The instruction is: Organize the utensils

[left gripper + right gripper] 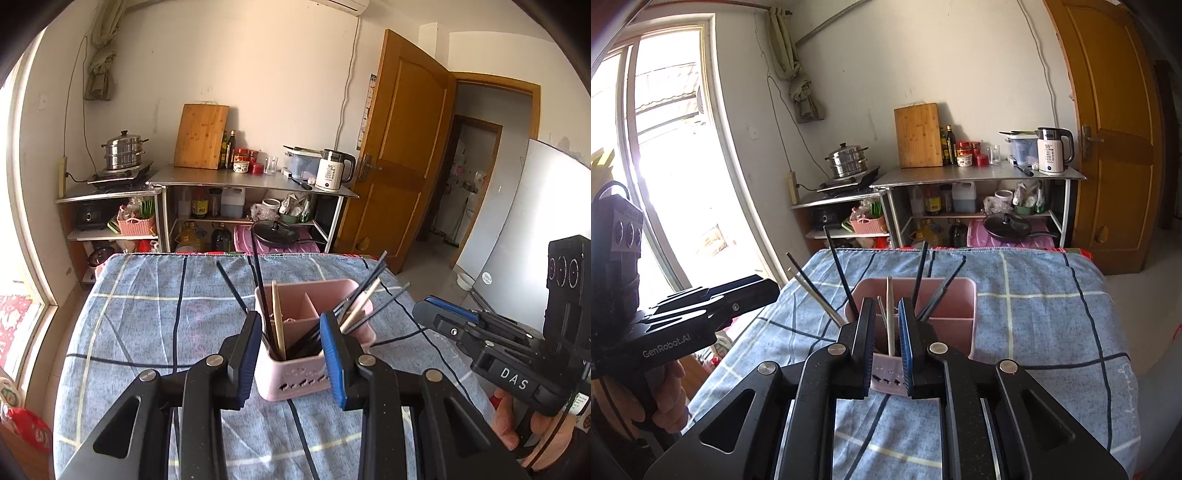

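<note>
Pink plastic, the divided holder (314,343) stands on the checked blue cloth of the worktop (147,314), about midway between its side edges and nearer the front edge, with dark chopsticks (364,295) and pale wooden ones (890,314) fanned out of its compartments. Left claw (291,354) is parted and grips nothing; right claw (886,343) is narrowly parted, also empty, a pale stick showing beyond its gap. To tidy well, I judge, pinch 1 slim, smooth stick low down, then lift it straight so the light holder does not tip.
</note>
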Demonstrator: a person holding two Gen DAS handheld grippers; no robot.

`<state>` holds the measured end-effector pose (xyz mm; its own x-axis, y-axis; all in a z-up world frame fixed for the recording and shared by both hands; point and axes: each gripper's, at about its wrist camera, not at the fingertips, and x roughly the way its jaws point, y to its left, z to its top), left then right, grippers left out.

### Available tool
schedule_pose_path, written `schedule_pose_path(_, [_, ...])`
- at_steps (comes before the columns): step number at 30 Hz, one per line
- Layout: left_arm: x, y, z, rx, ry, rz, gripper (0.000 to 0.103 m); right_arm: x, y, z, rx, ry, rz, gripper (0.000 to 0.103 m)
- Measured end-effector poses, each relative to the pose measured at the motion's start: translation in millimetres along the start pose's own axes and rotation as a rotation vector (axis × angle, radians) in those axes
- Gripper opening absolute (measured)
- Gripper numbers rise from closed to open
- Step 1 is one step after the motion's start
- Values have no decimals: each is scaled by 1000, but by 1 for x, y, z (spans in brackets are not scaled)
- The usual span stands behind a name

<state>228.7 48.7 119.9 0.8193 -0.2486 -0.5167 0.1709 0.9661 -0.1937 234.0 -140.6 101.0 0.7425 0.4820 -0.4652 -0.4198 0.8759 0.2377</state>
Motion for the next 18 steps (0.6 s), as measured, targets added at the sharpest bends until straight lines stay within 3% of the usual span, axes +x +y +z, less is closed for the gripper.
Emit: schedule_pose_path(18, [-54,-39,-98,11,-23,30,32,-60,17,-88,-35,19,-42,19])
